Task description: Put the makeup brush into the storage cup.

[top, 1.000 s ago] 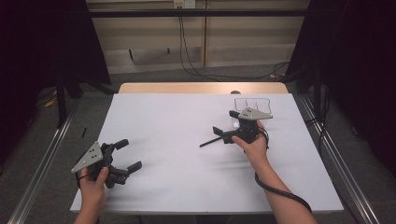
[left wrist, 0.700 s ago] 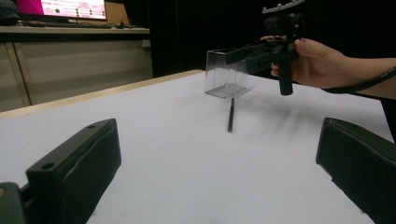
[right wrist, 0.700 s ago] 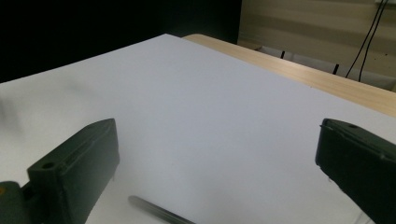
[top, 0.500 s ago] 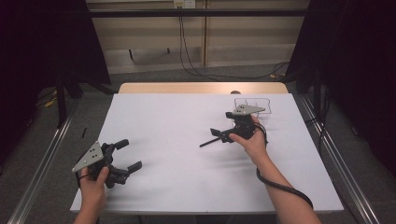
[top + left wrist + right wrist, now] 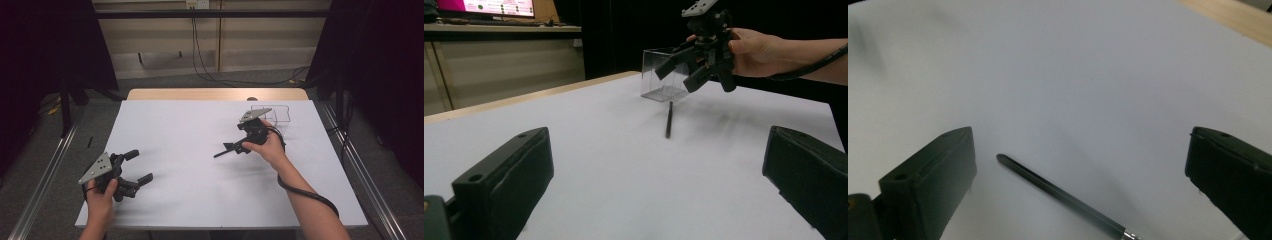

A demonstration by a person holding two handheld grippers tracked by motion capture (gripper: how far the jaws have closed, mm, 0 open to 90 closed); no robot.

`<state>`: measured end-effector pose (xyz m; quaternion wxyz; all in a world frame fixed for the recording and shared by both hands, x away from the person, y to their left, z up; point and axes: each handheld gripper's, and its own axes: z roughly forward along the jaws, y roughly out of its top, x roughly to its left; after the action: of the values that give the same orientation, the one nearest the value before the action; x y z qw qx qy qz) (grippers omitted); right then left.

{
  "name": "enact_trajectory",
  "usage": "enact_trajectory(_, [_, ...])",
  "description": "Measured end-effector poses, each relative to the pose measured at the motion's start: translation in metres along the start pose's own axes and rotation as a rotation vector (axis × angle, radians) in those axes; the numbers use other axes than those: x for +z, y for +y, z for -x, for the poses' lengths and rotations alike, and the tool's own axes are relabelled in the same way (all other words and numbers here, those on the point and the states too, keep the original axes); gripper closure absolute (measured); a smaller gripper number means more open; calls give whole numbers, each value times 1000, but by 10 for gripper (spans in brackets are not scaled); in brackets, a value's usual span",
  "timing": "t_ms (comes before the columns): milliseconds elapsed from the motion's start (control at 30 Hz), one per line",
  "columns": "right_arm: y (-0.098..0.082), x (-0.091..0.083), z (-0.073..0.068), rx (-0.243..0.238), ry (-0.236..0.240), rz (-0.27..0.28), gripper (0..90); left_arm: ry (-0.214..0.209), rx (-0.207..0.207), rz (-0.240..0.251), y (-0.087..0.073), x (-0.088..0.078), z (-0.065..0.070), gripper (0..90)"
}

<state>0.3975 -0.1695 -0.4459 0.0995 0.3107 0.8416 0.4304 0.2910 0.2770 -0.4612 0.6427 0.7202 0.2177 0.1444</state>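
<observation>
On the white table (image 5: 200, 200), the person's left gripper (image 5: 134, 172) rests near the front left corner with its jaws spread wide and nothing between them. The right gripper (image 5: 237, 145), jaws also wide apart, hangs just above the black pen (image 5: 1063, 197) lying flat near a clear plastic box (image 5: 280, 114).

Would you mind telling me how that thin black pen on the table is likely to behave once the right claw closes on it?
The pen looks slim and round, so it may roll if nudged. It lies flat on the table, so pinching it could be fiddly. It looks straight and stiff, and probably light. The right claw is open above it.
</observation>
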Motion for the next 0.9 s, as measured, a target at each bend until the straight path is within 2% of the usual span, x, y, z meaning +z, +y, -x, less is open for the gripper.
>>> enact_trajectory(67, [1,4,1,-10,10,-53,0,-3,2,-4,0,1,0,0])
enact_trajectory(267, [1,8,3,-9,25,-111,0,-4,-2,-1,0,0,1,0])
enact_trajectory(367, [1,10,4,-20,29,-171,0,-4,-2,-4,0,0,0,0])
enact_trajectory(633, [-1,12,8,-32,38,-236,8,-2,-3,-6,0,-1,0,0])
enact_trajectory(900, [-4,15,10,-67,47,-277,17,-6,1,-9,0,0,0,0])
